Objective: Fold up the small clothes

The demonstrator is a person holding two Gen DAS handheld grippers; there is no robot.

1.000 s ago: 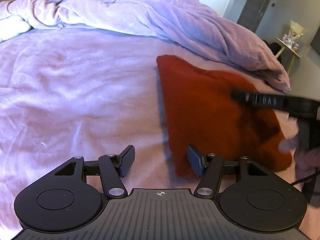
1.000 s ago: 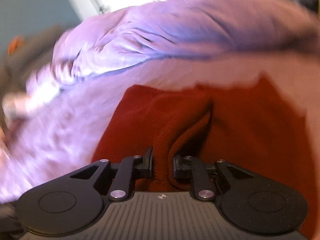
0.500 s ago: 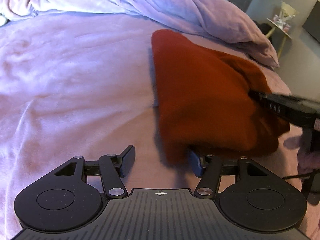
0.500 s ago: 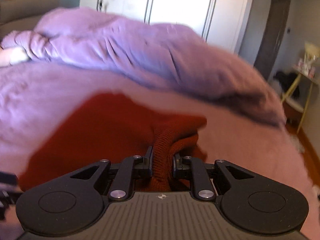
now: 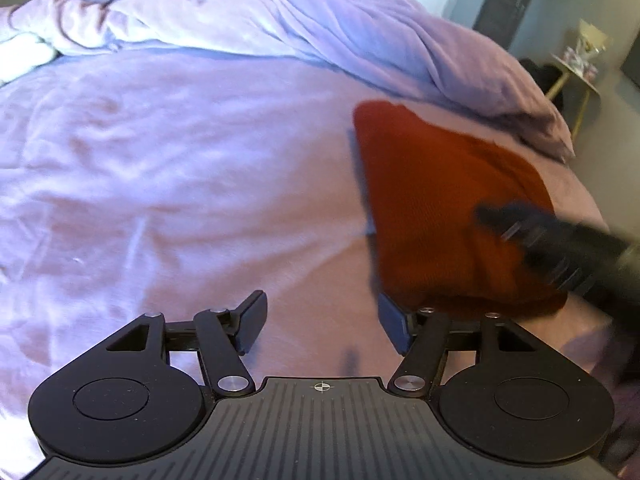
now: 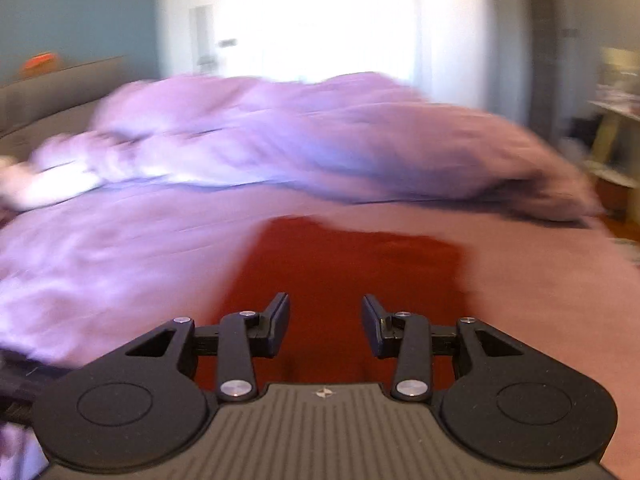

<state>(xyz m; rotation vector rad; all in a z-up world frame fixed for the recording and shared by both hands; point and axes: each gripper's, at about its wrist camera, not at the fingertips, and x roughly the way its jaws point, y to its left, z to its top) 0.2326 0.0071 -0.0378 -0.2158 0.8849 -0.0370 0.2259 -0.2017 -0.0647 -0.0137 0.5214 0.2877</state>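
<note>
Bed (image 5: 168, 184) fills both views, lavender sheet, wrinkled, with a bunched purple duvet (image 5: 304, 36) heaped along its far side. Rust-red knit garment (image 5: 448, 216) lies on the sheet toward the right of your left wrist view, folded into a rough wedge, its far corner just short of the duvet; in the right wrist view the same garment (image 6: 352, 264) sits dead ahead, flat, blurred by motion. A small side table (image 5: 576, 72) stands off the bed's far right corner, with small items on top that are too small to tell. Your left gripper (image 5: 320, 322) hangs low over the sheet at the garment's near edge, fingers wide apart, nothing between them; the right-hand finger (image 5: 394, 326) sits right at the garment's near hem, contact unclear. Your right gripper (image 6: 325, 324) is over the near part of the garment, fingers apart, nothing clamped. It also shows as a dark blurred shape (image 5: 560, 240) across the garment's right side in the left wrist view.
</note>
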